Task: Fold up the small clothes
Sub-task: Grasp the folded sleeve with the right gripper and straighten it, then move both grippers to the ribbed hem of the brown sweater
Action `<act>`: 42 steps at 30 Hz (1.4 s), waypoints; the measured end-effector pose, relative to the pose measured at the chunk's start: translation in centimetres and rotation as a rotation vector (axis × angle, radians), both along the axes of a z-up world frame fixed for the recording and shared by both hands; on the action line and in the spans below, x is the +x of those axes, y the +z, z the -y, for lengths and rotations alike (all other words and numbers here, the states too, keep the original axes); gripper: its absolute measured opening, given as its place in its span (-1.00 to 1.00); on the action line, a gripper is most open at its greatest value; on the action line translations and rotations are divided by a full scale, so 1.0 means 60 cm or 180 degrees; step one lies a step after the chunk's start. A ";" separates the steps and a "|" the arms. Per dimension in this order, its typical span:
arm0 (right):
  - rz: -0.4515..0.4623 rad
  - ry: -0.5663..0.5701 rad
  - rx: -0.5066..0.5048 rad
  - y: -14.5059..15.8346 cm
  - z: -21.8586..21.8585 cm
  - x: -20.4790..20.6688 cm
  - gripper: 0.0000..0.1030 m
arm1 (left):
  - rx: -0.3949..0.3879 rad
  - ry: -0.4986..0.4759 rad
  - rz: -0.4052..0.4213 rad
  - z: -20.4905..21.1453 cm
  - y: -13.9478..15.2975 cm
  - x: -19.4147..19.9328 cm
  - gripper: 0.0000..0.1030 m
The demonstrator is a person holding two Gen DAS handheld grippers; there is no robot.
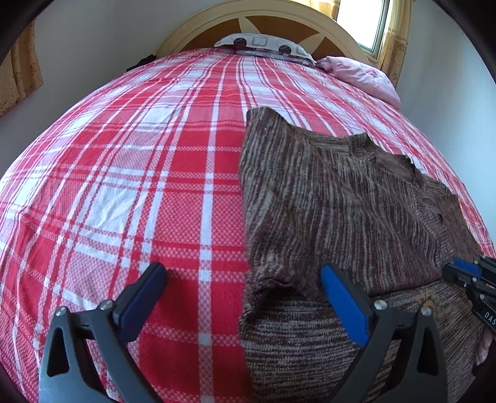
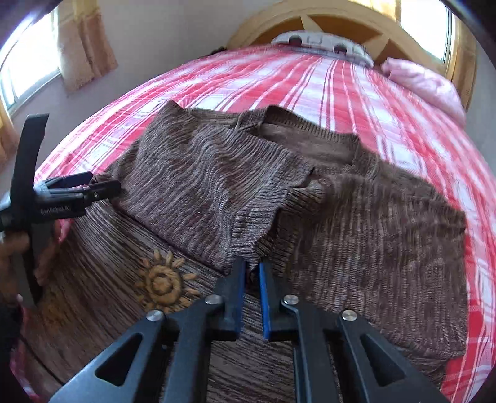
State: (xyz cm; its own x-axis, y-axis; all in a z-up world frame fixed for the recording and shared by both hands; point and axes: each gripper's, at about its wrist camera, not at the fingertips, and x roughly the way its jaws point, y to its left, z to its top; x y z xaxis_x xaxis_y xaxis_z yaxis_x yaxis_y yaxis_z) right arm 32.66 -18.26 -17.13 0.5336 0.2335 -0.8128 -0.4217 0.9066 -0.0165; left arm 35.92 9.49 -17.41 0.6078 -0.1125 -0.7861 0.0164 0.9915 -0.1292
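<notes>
Red plaid bed point(image 1: 155, 186) carries the brown sweater point(image 2: 217, 186), one sleeve already folded inward. Right gripper point(image 2: 251, 272) pinches its cuff just ahead; left gripper point(image 1: 243, 279) stands wide apart. Other sleeve remains.

Both wrist cameras look steeply down, close over the brown marled knit sweater point(image 1: 341, 201) point(image 2: 217, 186), sharing it mid-frame and the arched wooden headboard point(image 1: 198, 34) point(image 2: 257, 28) at top.

sweater point(image 2: 198, 186): ribbed brown knit | bedsheet point(image 1: 124, 173): woven check cloth | headboard point(image 1: 198, 31): wood
</notes>
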 end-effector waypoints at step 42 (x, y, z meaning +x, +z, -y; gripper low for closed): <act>0.0101 -0.0177 -0.0032 -0.007 0.137 -0.210 0.50 | 0.0129 0.0108 0.0150 0.000 0.029 -0.238 1.00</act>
